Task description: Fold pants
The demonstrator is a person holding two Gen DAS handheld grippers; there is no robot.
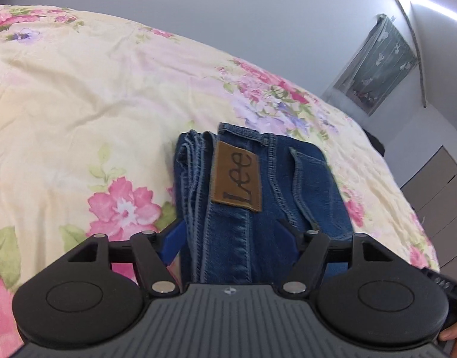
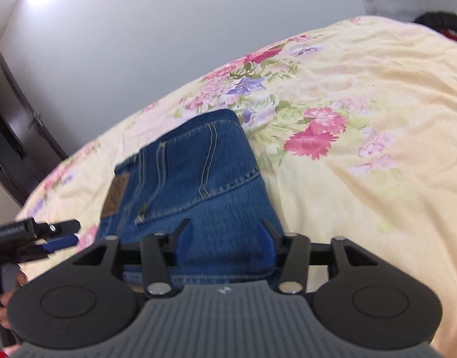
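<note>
Blue jeans (image 1: 258,185) lie folded into a compact stack on the floral bedspread (image 1: 79,104), a brown leather Lee patch (image 1: 237,179) facing up. My left gripper (image 1: 231,238) is open, its blue-padded fingers (image 1: 174,238) straddling the near waistband edge of the stack. In the right wrist view the jeans (image 2: 198,179) show their back pocket. My right gripper (image 2: 227,238) is open over the near edge of the stack, holding nothing. The left gripper (image 2: 58,238) shows at the left there.
The bed (image 2: 362,119) fills most of both views, with a white wall behind. A grey drawer unit (image 1: 434,197) stands right of the bed. A dark door (image 2: 7,125) is at far left. Dark clothing (image 2: 440,24) lies at the bed's far corner.
</note>
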